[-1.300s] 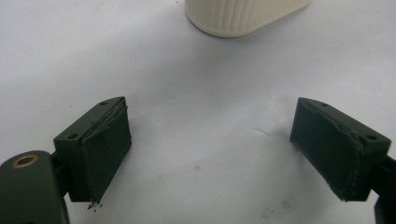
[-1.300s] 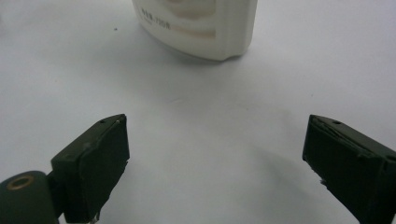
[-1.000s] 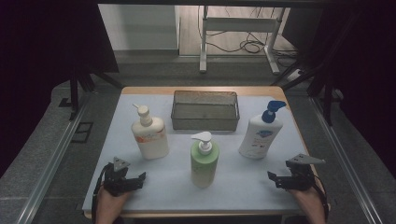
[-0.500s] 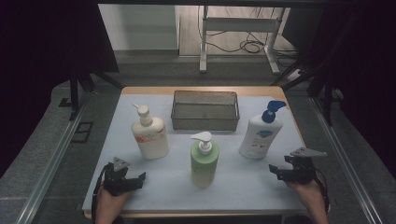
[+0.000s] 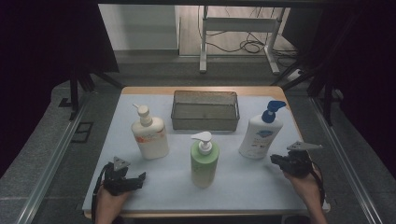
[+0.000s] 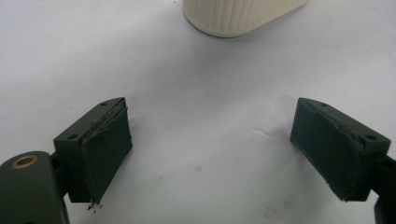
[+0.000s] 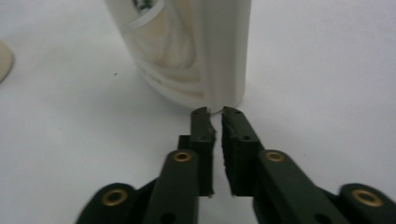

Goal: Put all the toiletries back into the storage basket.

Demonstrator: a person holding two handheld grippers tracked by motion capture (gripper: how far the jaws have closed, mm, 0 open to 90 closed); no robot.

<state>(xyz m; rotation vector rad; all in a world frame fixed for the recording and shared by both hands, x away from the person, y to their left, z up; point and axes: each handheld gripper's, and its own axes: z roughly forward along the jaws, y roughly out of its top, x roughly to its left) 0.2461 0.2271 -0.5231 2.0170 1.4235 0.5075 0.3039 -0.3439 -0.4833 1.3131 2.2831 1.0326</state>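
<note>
- The right gripper (image 5: 276, 160) sits at about 4 o'clock on the table, jaws nearly clenched with nothing between them — tips just short of the blue-pump lotion bottle (image 5: 259, 135), probably lining up on its base.
- The left gripper (image 5: 140, 178) rests at 7 o'clock, jaws spread wide and released — below the cream pump bottle (image 5: 149, 137).
- The wire basket (image 5: 205, 110) waits at 12 o'clock, likely the destination.
- The green pump bottle (image 5: 204, 161) stands centre, untouched.

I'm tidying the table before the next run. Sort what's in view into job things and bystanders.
In the job:
- right claw, jaws nearly shut, tips at the base of the blue-pump bottle
- left claw, open, resting on the white mat

Lying about for now:
- cream bottle with orange label
- green bottle
- wire basket, empty
</note>
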